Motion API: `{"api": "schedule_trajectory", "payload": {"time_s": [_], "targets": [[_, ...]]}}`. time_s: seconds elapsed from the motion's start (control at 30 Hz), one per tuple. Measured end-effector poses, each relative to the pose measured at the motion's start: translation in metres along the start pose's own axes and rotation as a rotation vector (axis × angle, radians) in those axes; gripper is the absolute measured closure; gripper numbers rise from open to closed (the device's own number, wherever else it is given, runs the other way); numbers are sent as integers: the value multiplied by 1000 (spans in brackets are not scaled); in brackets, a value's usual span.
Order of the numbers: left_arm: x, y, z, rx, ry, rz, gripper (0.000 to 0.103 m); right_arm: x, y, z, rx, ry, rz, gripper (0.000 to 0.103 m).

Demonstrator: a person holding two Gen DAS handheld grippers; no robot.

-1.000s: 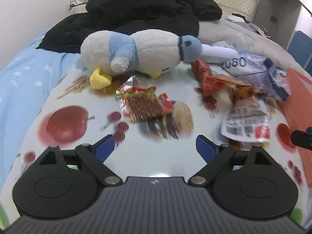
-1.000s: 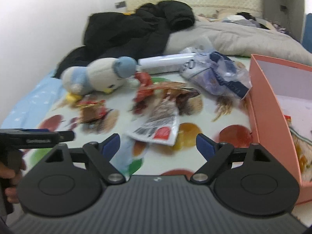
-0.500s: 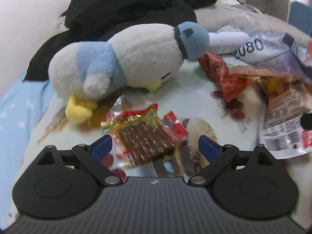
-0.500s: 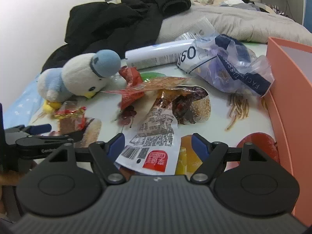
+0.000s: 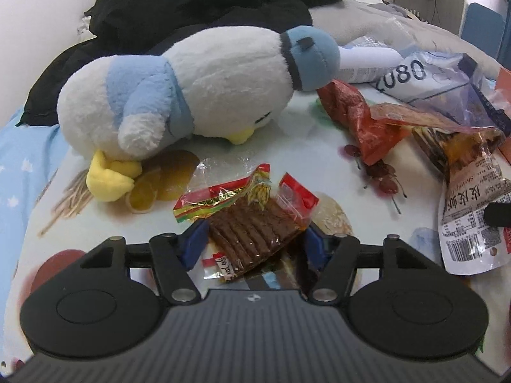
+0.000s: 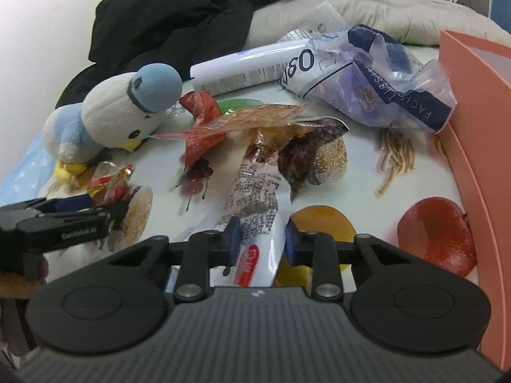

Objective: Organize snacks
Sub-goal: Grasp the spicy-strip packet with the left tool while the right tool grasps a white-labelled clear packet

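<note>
My left gripper (image 5: 254, 244) has its blue pads against both sides of a clear red-edged packet of brown snack sticks (image 5: 252, 226) lying on the fruit-print tablecloth (image 5: 303, 146). My right gripper (image 6: 260, 239) has its pads against a white and brown snack pouch (image 6: 258, 198) with a red label. The same pouch shows at the right of the left wrist view (image 5: 469, 223). A crumpled red-orange snack wrapper (image 6: 217, 121) lies beyond it. The left gripper also shows in the right wrist view (image 6: 83, 210).
A white and blue plush bird (image 5: 191, 89) lies just behind the stick packet. An orange box (image 6: 479, 146) stands open at the right. A purple and white plastic bag (image 6: 377, 79) and a white tube (image 6: 242, 70) lie at the back. Black clothing (image 6: 179, 22) is piled on the bed behind.
Both grippers moved forward and down onto the snacks. The left one closed around the stick packet, the right one closed around the white pouch.
</note>
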State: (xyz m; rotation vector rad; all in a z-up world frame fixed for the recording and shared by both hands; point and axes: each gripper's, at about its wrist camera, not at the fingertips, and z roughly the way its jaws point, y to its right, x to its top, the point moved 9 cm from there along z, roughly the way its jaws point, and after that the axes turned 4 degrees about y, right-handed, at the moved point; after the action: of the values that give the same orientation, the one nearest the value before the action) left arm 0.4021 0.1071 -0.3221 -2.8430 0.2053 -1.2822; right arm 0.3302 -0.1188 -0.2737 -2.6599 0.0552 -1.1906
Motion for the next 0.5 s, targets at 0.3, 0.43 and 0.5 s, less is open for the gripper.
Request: {"api": "schedule_trajectory", "payload": {"time_s": [0.3,0.43,0.5], "targets": [[-22,23,-34,-40,-27,18,38,-16,1,-36,15,-7,-15,79],[-36,28,-55,-43,-37,-8,38,-28,6,-54,19,-18,-14,79],[-43,30,-64,-49,-45,-26,38,-35,9,-65,20,-23,-3,79]]}}
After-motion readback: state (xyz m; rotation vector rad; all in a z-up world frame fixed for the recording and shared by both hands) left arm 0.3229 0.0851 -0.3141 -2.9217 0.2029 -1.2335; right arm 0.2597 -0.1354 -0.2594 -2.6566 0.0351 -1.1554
